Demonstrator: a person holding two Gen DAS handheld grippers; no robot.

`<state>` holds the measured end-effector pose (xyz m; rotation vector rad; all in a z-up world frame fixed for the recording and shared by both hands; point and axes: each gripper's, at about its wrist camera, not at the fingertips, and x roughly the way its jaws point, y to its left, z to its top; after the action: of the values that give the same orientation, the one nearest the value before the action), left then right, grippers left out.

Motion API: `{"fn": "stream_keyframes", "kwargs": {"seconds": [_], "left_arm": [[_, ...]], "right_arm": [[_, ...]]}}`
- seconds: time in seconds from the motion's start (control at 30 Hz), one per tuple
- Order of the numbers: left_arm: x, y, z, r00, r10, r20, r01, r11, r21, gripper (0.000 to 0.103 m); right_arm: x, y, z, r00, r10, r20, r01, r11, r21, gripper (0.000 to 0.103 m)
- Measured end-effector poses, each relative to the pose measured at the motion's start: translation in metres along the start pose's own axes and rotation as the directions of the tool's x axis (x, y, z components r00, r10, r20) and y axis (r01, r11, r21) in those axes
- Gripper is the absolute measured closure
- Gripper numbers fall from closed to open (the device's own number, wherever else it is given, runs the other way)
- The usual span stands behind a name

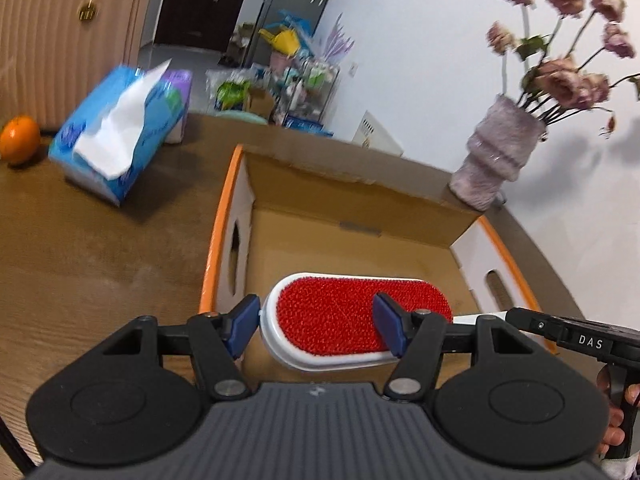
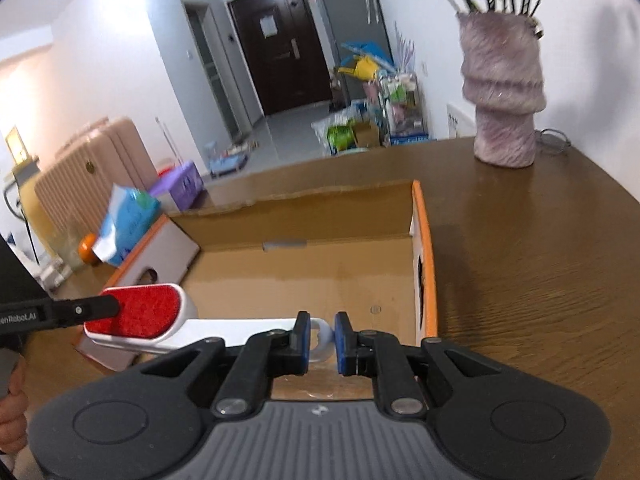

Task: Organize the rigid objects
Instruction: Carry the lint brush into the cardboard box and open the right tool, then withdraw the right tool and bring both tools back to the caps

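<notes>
A white lint brush with a red pad [image 1: 352, 316] is held over an open cardboard box [image 1: 360, 200] with orange edges. My left gripper [image 1: 318, 326] is open, its blue fingers on either side of the brush head with gaps. My right gripper [image 2: 322, 338] is shut on the ring end of the brush handle [image 2: 240, 326]; the red head [image 2: 136, 312] sticks out to the left over the box [image 2: 304, 272]. The box bottom looks bare.
A wooden table [image 1: 100, 260] holds a blue tissue pack [image 1: 120, 132], an orange [image 1: 19, 140] and a pink vase of dried flowers [image 1: 496, 152]. The vase [image 2: 504, 92] stands behind the box's right corner. A beige suitcase [image 1: 60, 32] stands beyond the table.
</notes>
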<state>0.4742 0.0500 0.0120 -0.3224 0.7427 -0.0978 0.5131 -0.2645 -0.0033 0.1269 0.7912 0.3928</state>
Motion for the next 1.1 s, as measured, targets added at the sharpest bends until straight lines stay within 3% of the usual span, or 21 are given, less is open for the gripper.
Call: {"fn": "stream_keyframes", "kwargs": {"seconds": [0.13,0.27,0.37,0.53,0.77,0.93,1.03,1.1], "left_arm": [[0.002,-0.001,-0.006,1.000,0.025,0.011,-0.026,0.998,0.058,0.040],[-0.001,-0.009,-0.013,1.000,-0.006,-0.019,0.007,0.997,0.080,0.038],[-0.008,-0.012,-0.017,1.000,0.028,0.003,-0.028,0.994,0.106,0.033],[-0.028,-0.011,-0.011,0.998,0.049,0.035,-0.052,0.994,0.096,0.028],[-0.084,-0.031,-0.009,0.987,0.059,0.153,-0.082,0.985,0.152,0.019],[-0.133,-0.050,-0.025,0.960,0.068,0.271,-0.129,0.968,0.213,0.008],[-0.160,-0.061,-0.040,0.929,0.077,0.361,-0.172,0.955,0.240,0.000],[-0.178,-0.068,-0.054,0.888,0.089,0.452,-0.224,0.941,0.254,0.000]], "right_arm": [[0.018,0.008,-0.005,0.998,-0.013,-0.059,0.010,0.998,-0.056,0.090],[0.025,0.022,-0.009,0.995,0.024,-0.101,-0.035,0.993,-0.116,0.090],[0.023,0.036,-0.014,0.996,-0.025,-0.083,0.008,0.980,-0.199,0.088],[0.001,0.037,-0.013,0.999,-0.007,-0.052,-0.004,0.981,-0.194,0.088],[-0.055,0.045,-0.009,0.999,-0.006,0.049,0.015,0.982,-0.188,0.085],[-0.105,0.060,-0.018,0.988,-0.013,0.152,0.047,0.974,-0.220,0.068],[-0.132,0.069,-0.029,0.968,-0.031,0.248,0.091,0.968,-0.234,0.056],[-0.147,0.073,-0.041,0.937,-0.054,0.345,0.141,0.962,-0.233,0.029]]}}
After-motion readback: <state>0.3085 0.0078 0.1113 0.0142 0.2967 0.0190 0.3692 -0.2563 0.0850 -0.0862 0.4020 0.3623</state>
